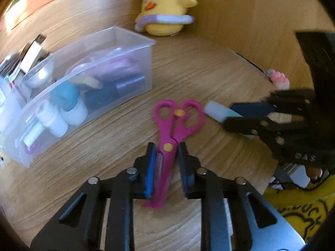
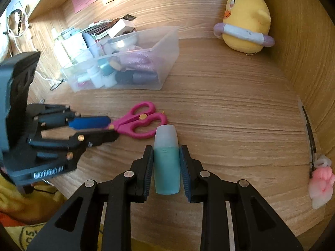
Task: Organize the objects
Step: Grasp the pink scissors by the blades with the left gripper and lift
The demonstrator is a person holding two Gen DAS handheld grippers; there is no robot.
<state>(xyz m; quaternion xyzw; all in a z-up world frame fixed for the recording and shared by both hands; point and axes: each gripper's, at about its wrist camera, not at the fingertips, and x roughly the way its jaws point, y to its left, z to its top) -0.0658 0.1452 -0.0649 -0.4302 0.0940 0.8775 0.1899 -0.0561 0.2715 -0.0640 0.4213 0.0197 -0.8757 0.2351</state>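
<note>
- Pink scissors [image 1: 167, 146] are lying flat on the wooden tabletop [image 1: 209, 79] at the centre of the left wrist view, handles pointing toward the top of the frame.
- Left gripper [image 1: 166, 152] is sitting at the bottom centre of that view, its jaws closed nearly all the way on the blade section of the scissors, just below the yellow pivot.
- Right gripper [image 2: 166, 156] is occupying the bottom centre of the right wrist view, its jaws pressing on both sides of a teal bottle [image 2: 166, 167] with a frosted cap; the bottle is lying along the jaws, cap toward the top of the frame.
- Bottle cap is resting just beside the scissor handles, at the middle of the right wrist view; whether they are touching cannot be told.
- Clear plastic bin [image 2: 167, 48] is standing on the tabletop in the upper left of both views, holding small bottles, a metal bowl and other mixed items.
- Yellow chick plush [image 2: 247, 25] with rabbit ears is sitting upright in the upper right corner of the right wrist view, against the wooden wall.
- Pink charm [image 2: 320, 184] is lying at the right edge of the right wrist view, near the wall.
</note>
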